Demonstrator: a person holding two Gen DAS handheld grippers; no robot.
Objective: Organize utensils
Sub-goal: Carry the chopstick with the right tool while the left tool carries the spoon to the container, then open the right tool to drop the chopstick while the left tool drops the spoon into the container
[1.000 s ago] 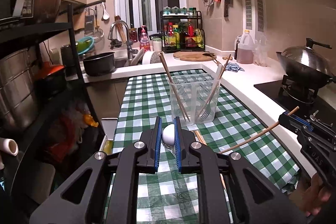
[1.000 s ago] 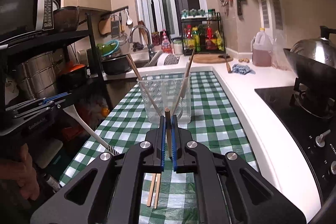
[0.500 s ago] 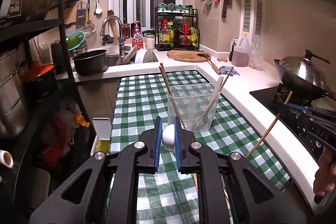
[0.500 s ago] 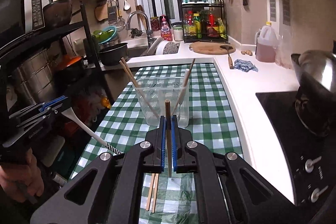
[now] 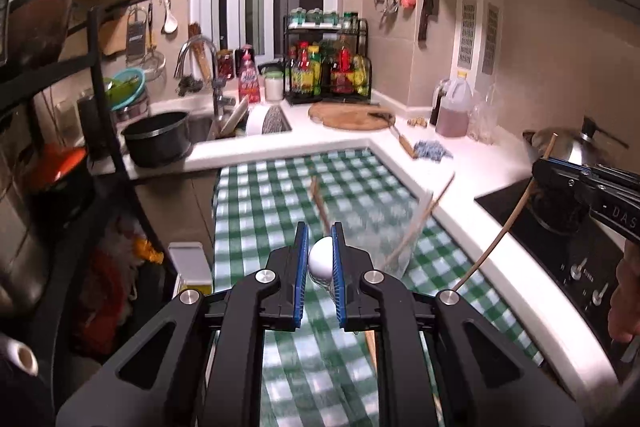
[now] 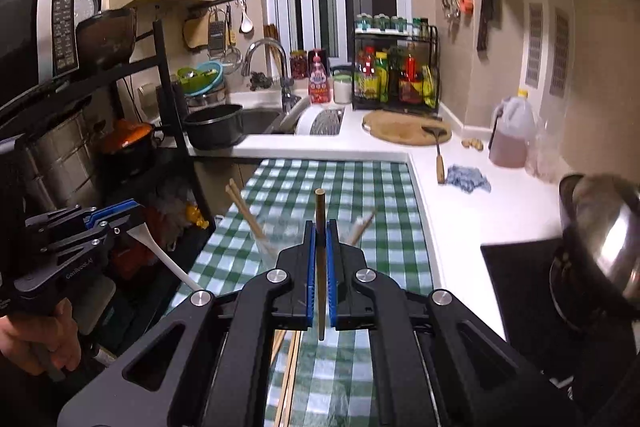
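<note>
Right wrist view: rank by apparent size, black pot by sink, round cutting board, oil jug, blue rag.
Largest to smallest, as seen:
1. round cutting board
2. black pot
3. oil jug
4. blue rag
Pot and jug look close in area, so their order is unsure; fisheye stretch adds doubt.

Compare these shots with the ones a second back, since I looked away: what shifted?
Both hands rose: the clear container sits lower in both views. The left gripper still clamps the white utensil; the right gripper still clamps a chopstick. Nothing was released.
</note>
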